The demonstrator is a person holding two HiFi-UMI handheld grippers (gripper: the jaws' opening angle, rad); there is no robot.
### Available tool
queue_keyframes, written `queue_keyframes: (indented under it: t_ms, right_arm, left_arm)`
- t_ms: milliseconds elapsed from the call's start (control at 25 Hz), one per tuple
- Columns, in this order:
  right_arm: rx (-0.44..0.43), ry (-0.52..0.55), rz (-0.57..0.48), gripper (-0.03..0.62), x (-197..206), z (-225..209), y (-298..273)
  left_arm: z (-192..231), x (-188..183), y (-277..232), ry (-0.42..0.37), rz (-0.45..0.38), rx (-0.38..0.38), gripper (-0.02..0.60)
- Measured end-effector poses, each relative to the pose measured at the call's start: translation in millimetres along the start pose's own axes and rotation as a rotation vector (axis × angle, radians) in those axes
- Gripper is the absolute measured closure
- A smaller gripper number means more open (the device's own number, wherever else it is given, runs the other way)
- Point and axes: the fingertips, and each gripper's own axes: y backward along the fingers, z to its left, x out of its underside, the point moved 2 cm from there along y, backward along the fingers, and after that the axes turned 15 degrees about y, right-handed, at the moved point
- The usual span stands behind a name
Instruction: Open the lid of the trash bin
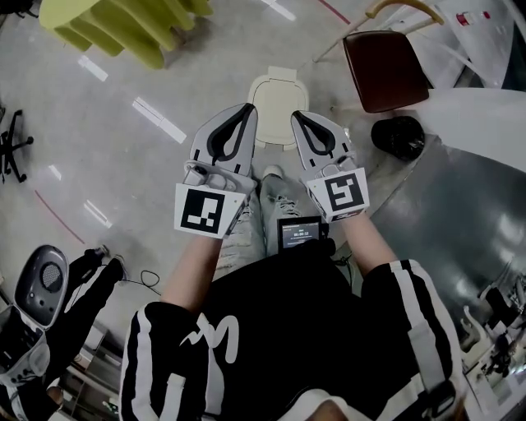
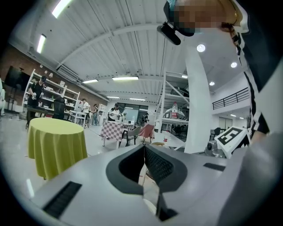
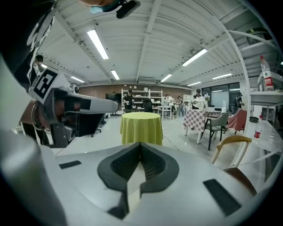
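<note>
In the head view a small cream trash bin (image 1: pixel 278 97) stands on the grey floor ahead of my feet, its lid down. My left gripper (image 1: pixel 249 108) is held above its left edge and my right gripper (image 1: pixel 296 115) above its right edge. Each has its jaws meeting at the tips with nothing between them. Both gripper views look level across the room, so neither shows the bin. The left gripper (image 2: pixel 144 145) and the right gripper (image 3: pixel 140 143) appear there shut and empty.
A chair with a brown seat (image 1: pixel 385 67) and a black bag (image 1: pixel 398 136) sit right of the bin. A yellow-green clothed table (image 1: pixel 123 25) stands far left. A shiny metal surface (image 1: pixel 444 214) lies at my right. Another person's leg (image 1: pixel 82 288) is at lower left.
</note>
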Motion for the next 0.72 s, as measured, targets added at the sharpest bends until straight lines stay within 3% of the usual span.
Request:
queue_keyframes:
  t_ms: [720]
  right_arm:
    - [-0.207,0.179,0.141,0.583,104.6,69.9,-39.9]
  left_arm:
    - [16.6,27.4,7.1,0.021,0.015,-0.053,0.571]
